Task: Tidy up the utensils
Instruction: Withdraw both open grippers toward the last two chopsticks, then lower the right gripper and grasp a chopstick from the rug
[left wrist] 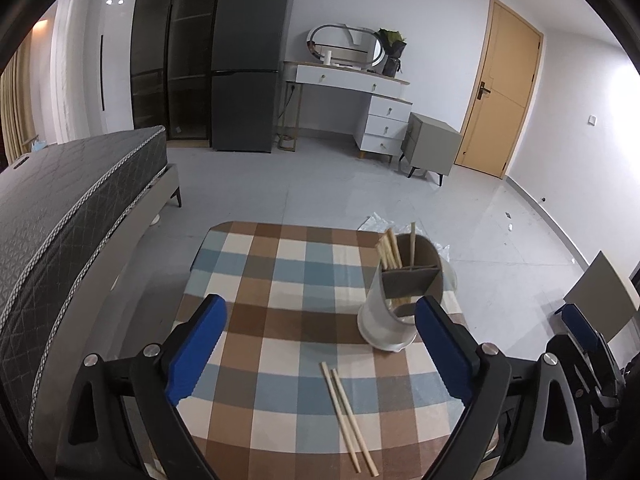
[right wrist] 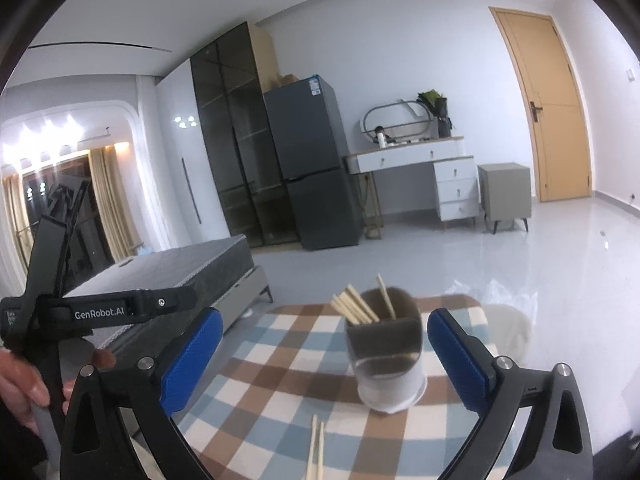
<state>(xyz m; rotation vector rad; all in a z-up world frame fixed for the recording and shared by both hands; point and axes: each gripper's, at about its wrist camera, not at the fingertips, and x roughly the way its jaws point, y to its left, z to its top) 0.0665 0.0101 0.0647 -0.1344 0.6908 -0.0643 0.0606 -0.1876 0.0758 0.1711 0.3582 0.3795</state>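
A white utensil holder (left wrist: 390, 320) (right wrist: 390, 384) with a brown divided insert stands on the checked tablecloth (left wrist: 280, 280) (right wrist: 280, 344). Several wooden chopsticks (left wrist: 390, 250) (right wrist: 356, 308) stick up from its back compartments. A loose pair of chopsticks (left wrist: 348, 416) (right wrist: 316, 452) lies flat on the cloth in front of the holder. My left gripper (left wrist: 320, 340) is open above the cloth, nothing between its blue pads; its right pad sits beside the holder. My right gripper (right wrist: 326, 356) is open too, its pads standing apart on either side of the holder.
The small table ends close behind the holder, with grey floor (left wrist: 320, 184) beyond. A dark mattress on a bed frame (left wrist: 72, 208) runs along the left. Crumpled clear plastic (left wrist: 376, 222) lies on the floor past the table. A hand (right wrist: 20, 384) holds the left gripper's body.
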